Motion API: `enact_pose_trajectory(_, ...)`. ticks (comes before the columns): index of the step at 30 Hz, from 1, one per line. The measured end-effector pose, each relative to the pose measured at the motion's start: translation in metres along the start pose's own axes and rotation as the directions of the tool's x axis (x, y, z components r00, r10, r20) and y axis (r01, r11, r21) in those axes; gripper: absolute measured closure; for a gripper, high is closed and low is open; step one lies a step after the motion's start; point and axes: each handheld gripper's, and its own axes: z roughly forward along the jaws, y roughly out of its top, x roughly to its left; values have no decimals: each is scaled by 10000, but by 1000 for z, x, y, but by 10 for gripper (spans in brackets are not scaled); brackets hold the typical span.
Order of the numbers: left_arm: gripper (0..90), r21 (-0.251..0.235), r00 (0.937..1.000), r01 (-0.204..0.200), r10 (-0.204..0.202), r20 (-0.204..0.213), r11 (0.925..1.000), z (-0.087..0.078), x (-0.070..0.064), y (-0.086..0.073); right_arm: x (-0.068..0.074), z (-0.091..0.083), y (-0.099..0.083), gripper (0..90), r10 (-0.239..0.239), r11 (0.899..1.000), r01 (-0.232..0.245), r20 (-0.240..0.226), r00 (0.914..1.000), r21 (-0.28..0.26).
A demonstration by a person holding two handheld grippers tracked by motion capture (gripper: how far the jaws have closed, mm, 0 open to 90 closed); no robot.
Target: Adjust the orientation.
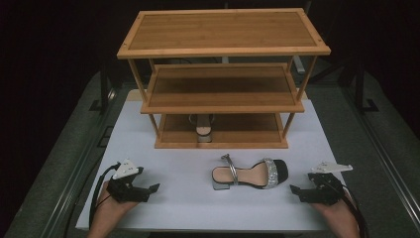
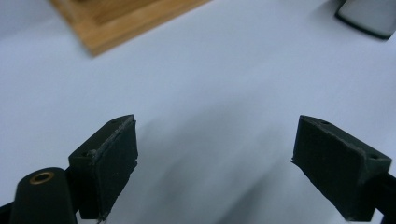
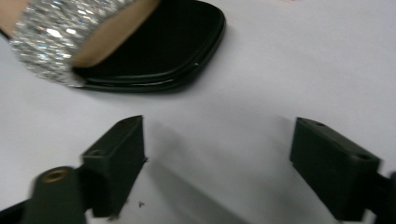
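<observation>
Sandal [image 1: 250, 173], a heeled one with a glittering toe band and a black sole, lies flat on the white bench [image 1: 188, 208] at about 6 o'clock of the three-tier bamboo shoe rack [image 1: 223, 79], toe pointing to 3 o'clock. In the high view its mate [image 1: 203, 130] seems already to stand on the bottom shelf (only its heel end is clear), so I judge one shoe stored and this one left to place. The left gripper [image 1: 148, 191] rests at 9 o'clock of the sandal, well apart from it; the right gripper [image 1: 296, 191] sits near the toe at 3 o'clock.

From the left gripper view, the jaws stand wide apart over bare bench, holding nothing, with a rack corner [image 2: 121, 23] at 11 o'clock.

From the right gripper view, the jaws are equally wide and empty, the sandal's black toe [image 3: 163, 42] just beyond them at 11 o'clock, untouched. No grasp has begun.
</observation>
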Motion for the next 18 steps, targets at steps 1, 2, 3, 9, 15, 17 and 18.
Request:
enact_pose_trajectory(1,132,82,9999,43,-42,-93,10000,-2,2,-6,2,-3,0,306,-109,9998,103,-361,9993,-179)
enact_pose_trajectory(2,132,82,9999,43,-42,-93,10000,-2,2,-6,2,-3,0,306,-109,9998,103,-361,9993,-179)
enact_pose_trajectory(3,132,81,9999,126,-125,-81,9999,-3,4,-10,4,-5,0,368,-121,9996,108,-510,9986,-247)
enact_pose_trajectory(9,130,403,9997,-3,12,-244,9992,2,5,-20,18,-8,2,831,-418,9982,332,-1830,9822,-501)
enact_pose_trajectory(15,130,425,9997,-8,19,-249,9991,2,5,-20,26,1,5,898,-444,9989,408,-2148,9756,-213)
enact_pose_trajectory(17,130,417,9997,1,9,-240,9991,2,5,-20,27,6,8,898,-480,9988,451,-2074,9771,-186)
enact_pose_trajectory(18,130,420,9997,4,6,-237,9991,2,5,-20,27,7,9,898,-491,9987,458,-2079,9769,-205)
